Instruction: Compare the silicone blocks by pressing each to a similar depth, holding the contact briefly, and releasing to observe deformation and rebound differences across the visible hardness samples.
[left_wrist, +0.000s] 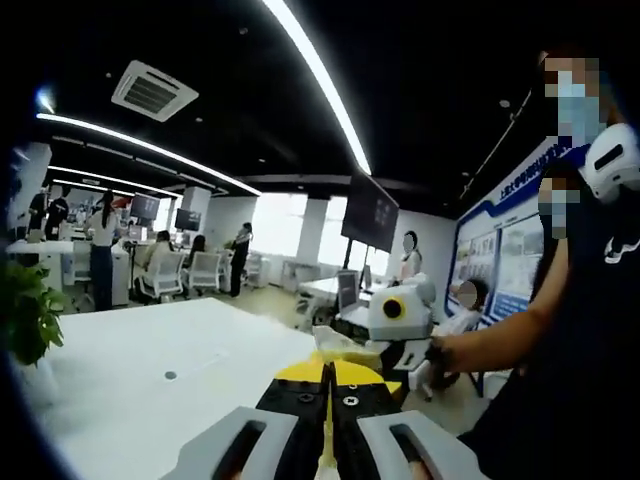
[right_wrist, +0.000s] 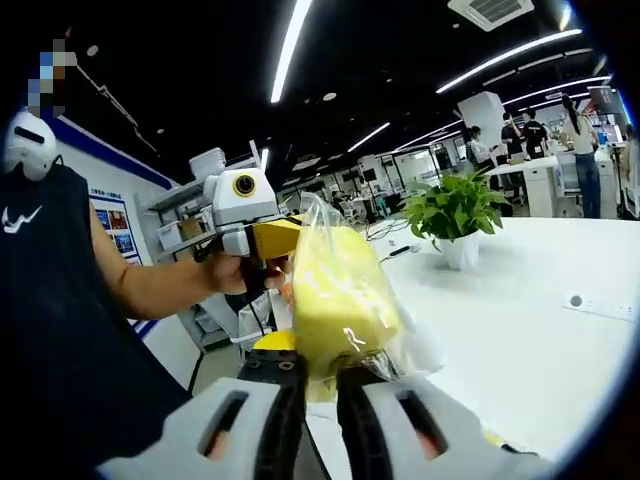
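A clear plastic bag (right_wrist: 345, 300) with a yellow silicone block inside hangs in the air above the white table (right_wrist: 520, 330). My right gripper (right_wrist: 318, 368) is shut on the bag's lower part. My left gripper (right_wrist: 285, 238) comes in from the left, held by a hand (right_wrist: 225, 272), and its yellow jaws meet the bag's top edge. In the left gripper view my left gripper (left_wrist: 328, 368) has its jaws together, and a pale corner of the bag (left_wrist: 336, 346) sits right at the tips. The right gripper's white body (left_wrist: 405, 315) is just beyond it.
A person in a dark shirt (right_wrist: 60, 330) stands close beside the table (left_wrist: 150, 370). A potted plant (right_wrist: 455, 215) stands on the table's far side. Shelves (right_wrist: 185, 235), desks, chairs and several people fill the office behind.
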